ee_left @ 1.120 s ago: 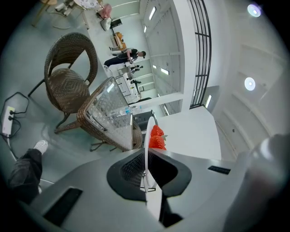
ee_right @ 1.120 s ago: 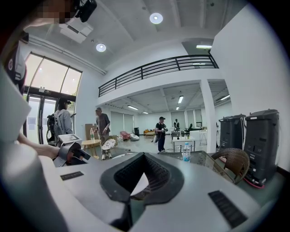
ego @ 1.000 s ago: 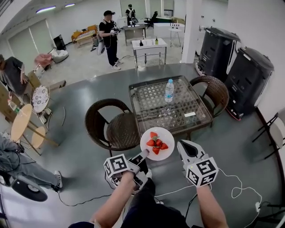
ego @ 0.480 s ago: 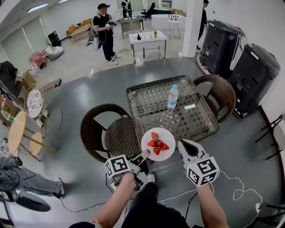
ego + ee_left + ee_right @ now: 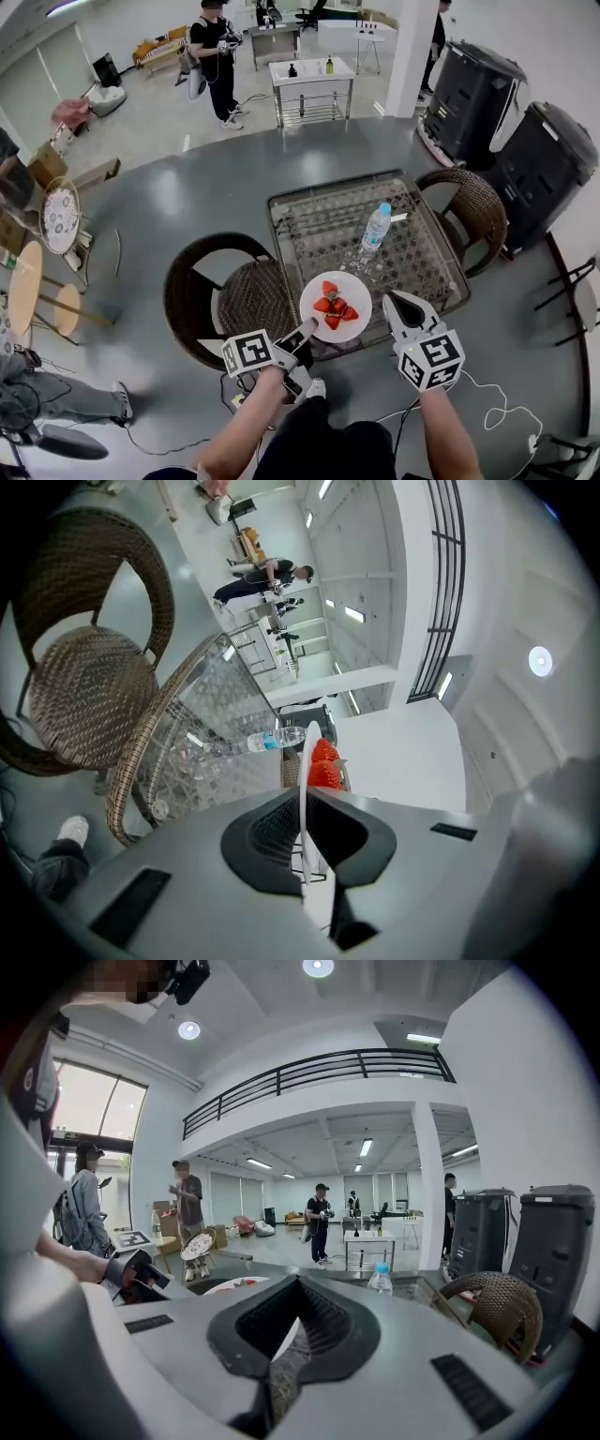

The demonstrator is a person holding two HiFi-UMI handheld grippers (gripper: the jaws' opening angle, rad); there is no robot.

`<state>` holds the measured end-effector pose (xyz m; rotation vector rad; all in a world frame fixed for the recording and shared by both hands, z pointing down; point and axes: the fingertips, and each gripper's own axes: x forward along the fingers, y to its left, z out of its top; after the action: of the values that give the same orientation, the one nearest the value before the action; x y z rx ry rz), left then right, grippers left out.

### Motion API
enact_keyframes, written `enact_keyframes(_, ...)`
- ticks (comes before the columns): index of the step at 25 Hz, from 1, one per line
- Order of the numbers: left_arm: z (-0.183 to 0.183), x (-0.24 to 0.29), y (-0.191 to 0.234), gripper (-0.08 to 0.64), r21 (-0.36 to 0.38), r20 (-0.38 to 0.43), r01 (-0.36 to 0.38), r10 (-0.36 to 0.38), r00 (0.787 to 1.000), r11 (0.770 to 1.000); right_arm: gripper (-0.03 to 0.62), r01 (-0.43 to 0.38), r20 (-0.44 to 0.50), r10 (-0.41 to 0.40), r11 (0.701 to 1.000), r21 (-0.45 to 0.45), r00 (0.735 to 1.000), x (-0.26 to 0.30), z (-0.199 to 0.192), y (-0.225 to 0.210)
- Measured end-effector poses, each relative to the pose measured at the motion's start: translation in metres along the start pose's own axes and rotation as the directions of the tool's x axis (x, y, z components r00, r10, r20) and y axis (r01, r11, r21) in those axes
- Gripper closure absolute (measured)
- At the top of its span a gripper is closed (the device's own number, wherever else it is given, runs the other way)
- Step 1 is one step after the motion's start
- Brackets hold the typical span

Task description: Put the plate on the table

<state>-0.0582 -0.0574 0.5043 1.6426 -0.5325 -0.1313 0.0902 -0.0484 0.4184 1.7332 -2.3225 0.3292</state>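
A white plate (image 5: 336, 298) carrying several strawberries (image 5: 332, 308) hangs over the near edge of the glass-topped wicker table (image 5: 412, 258). My left gripper (image 5: 307, 328) is shut on the plate's near-left rim. In the left gripper view the plate (image 5: 304, 789) runs edge-on between the jaws, with the strawberries (image 5: 323, 761) beyond them. To the right of the plate, my right gripper (image 5: 394, 302) is shut and holds nothing. From the right gripper view the plate (image 5: 234, 1285) shows low at the left.
A water bottle (image 5: 375, 228) stands upright mid-table, just beyond the plate. One wicker chair (image 5: 234, 286) sits left of the table and another (image 5: 459, 202) at its far right. Two black bins (image 5: 511, 122) stand at the right. People stand far back and at the left.
The view and both grippers have moved forward. The plate, earlier short of the table's front edge, now hangs over it. Neither gripper's grip has changed.
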Motion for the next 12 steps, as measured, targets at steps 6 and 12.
enact_keyframes(6, 0.025, 0.013, 0.007, 0.546, -0.021, 0.006, -0.014, 0.014, 1.000, 1.000, 0.588, -0.002, 0.001, 0.002, 1.000, -0.021, 1.000, 0.028, 0.015, -0.013)
enact_keyframes(12, 0.035, 0.029, 0.008, 0.545, -0.041, 0.025, -0.021, 0.022, 0.999, 0.999, 0.588, -0.032, 0.009, 0.032, 0.999, -0.028, 0.999, 0.046, 0.022, -0.027)
